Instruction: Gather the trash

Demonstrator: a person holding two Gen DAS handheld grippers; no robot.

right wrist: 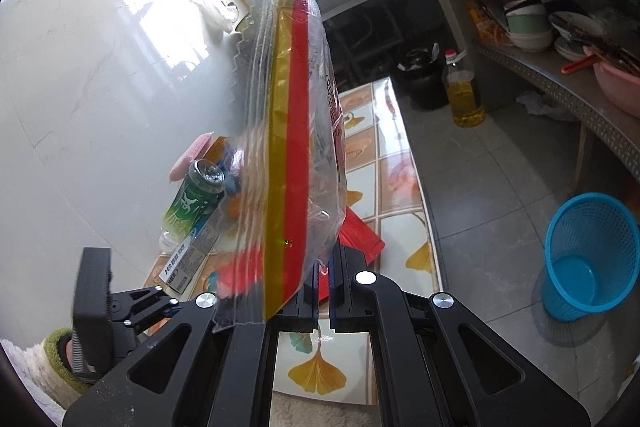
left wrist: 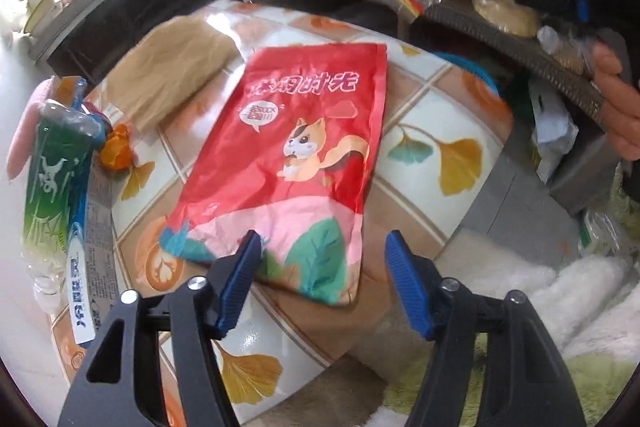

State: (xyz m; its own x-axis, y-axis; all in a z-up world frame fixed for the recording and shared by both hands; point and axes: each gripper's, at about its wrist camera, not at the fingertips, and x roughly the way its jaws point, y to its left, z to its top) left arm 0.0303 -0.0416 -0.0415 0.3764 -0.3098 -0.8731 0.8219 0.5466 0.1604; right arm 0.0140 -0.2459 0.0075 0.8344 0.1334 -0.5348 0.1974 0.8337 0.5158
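Our left gripper [left wrist: 320, 247] hangs wide open, empty, w/ the red snack bag [left wrist: 296, 147] flat on the tiled table [left wrist: 436, 151] just ahead. Right gripper [right wrist: 324, 281] pinches a clear wrapper [right wrist: 296, 131], blocking its view. Beyond: green bottle [left wrist: 56, 163], blue bin [right wrist: 588, 255] on floor.

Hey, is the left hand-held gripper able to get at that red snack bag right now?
Probably yes: the left hand-held gripper is open just over the near edge of the red snack bag, which lies flat on the table, uncovered.
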